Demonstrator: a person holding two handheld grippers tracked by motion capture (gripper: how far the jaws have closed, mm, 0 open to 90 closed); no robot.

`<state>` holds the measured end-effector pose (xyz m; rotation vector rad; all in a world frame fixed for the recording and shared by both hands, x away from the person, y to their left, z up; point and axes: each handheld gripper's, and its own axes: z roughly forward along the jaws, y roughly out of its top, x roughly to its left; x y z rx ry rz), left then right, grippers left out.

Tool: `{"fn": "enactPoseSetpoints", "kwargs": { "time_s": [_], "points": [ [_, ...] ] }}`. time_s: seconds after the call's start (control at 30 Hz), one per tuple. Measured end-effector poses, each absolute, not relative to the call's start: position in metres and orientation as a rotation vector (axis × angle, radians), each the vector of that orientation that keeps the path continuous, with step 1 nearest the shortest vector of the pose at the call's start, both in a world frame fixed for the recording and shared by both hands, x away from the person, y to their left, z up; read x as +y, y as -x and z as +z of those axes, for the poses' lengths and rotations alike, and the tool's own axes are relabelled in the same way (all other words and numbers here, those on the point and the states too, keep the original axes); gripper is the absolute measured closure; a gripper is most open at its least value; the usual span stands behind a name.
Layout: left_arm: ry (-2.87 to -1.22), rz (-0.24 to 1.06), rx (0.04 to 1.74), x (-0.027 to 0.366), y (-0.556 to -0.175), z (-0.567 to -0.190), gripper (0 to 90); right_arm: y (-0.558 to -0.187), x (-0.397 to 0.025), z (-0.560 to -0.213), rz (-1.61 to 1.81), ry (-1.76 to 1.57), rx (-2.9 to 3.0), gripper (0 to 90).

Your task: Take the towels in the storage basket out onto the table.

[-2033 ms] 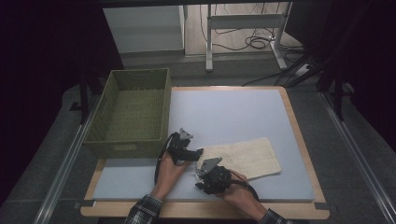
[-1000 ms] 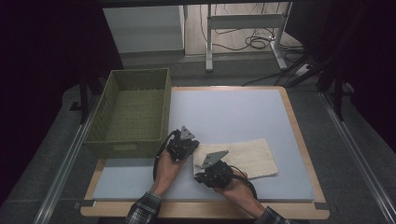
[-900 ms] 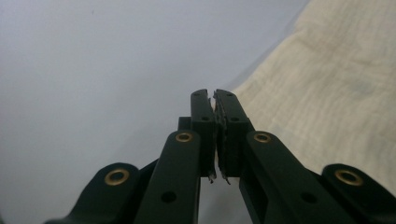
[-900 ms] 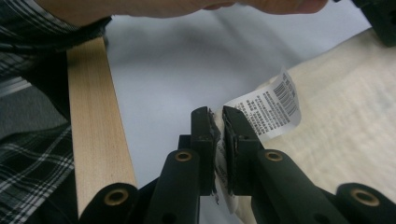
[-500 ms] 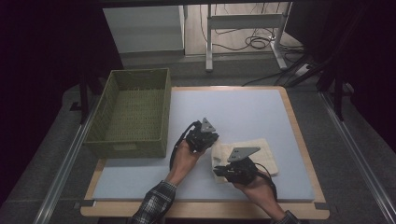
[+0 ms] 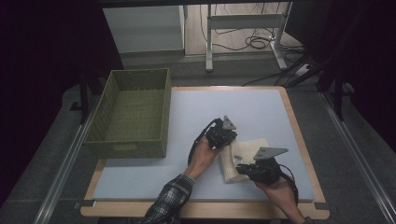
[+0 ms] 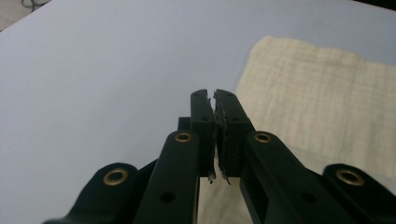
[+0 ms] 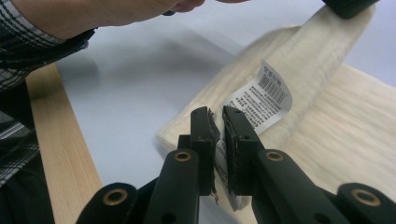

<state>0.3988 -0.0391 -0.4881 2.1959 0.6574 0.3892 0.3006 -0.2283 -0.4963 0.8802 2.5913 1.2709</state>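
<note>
While both grippers (image 6: 227, 135) (image 6: 243, 169) clamp the cream cloth (image 6: 250, 151), pale blue wood-edged table (image 6: 196, 116), green basket (image 6: 133, 114), dark room

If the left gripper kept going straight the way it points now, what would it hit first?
Probably nothing soon: ahead of the left gripper lies bare blue-grey table mat, with the cream cloth just beside its line. Depth is hard to judge.

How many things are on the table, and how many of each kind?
Basket: 1
Cloth: 1 (cream, with a white label)
Grippers: 2, left gripper and right gripper
Total: 4
</note>
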Motion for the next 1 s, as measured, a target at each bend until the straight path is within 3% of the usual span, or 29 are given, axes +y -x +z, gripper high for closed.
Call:
{"fn": "enactPoseSetpoints", "kwargs": {
  "time_s": [0.7, 0.73, 0.77, 0.9, 1.0],
  "points": [
    [-2.242, 0.366, 0.585, -0.109, -0.413, -0.496, 85.8, -0.299, -0.283, -0.502, 1.233, -1.021, 2.496, 79.6],
    [-2.236, 0.362, 0.582, -0.109, -0.414, -0.495, 78.5, -0.299, -0.287, -0.500, 1.222, -1.033, 2.477, 76.4],
    [-2.223, 0.356, 0.583, -0.110, -0.414, -0.494, 78.5, -0.299, -0.287, -0.500, 1.222, -1.033, 2.477, 76.4],
    [-2.185, 0.360, 0.592, -0.107, -0.415, -0.486, 60.7, -0.297, -0.303, -0.492, 1.202, -1.061, 2.433, 73.1],
    [-2.184, 0.394, 0.609, -0.104, -0.415, -0.480, 54.9, -0.296, -0.311, -0.489, 1.183, -1.079, 2.410, 71.4]
  ]
}}
